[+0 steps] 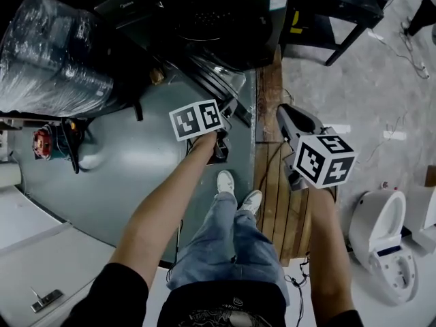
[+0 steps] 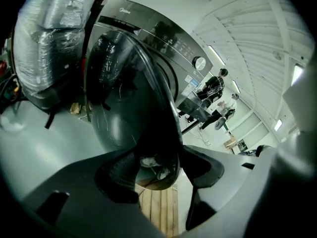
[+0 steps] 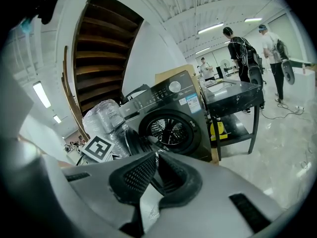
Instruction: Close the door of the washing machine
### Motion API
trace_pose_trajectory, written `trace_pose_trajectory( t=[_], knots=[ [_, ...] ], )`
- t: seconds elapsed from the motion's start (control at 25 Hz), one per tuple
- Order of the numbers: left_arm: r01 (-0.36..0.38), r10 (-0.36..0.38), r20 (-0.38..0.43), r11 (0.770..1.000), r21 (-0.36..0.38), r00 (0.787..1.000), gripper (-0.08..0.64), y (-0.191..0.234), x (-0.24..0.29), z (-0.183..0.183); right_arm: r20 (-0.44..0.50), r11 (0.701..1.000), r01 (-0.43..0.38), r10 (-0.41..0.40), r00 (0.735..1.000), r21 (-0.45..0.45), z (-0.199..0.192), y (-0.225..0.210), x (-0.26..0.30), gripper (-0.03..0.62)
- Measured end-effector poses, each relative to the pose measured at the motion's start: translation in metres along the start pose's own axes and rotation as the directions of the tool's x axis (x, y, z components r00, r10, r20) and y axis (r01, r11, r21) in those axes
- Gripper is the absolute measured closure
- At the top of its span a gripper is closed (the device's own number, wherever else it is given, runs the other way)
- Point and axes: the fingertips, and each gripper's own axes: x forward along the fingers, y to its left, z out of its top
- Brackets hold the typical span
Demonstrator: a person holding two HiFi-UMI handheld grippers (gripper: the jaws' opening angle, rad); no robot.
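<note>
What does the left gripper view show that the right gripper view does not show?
Only the left gripper view: the open door from very near, its curved glass filling the middle and its edge standing between the jaws of the left gripper.

Only the right gripper view: the drum opening, the black table, the staircase and the left gripper's marker cube.

Both: the washing machine, its dial, the plastic-wrapped bundle and people in the background.

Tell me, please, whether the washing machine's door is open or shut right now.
Open: the right gripper view shows the bare drum opening, with the door swung out to its left.
</note>
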Motion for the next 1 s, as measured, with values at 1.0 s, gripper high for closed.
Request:
trace_pose_trajectory(
  t=[1.0],
  knots=[
    [0.149,-0.162,-0.043,0.967,-0.207,0.986,0.244,-0.055,0.081,0.052,0.016,0.997,0.068,-0.068,0.998,0.021,0.044,-0.051,0.034,0.569]
  ],
)
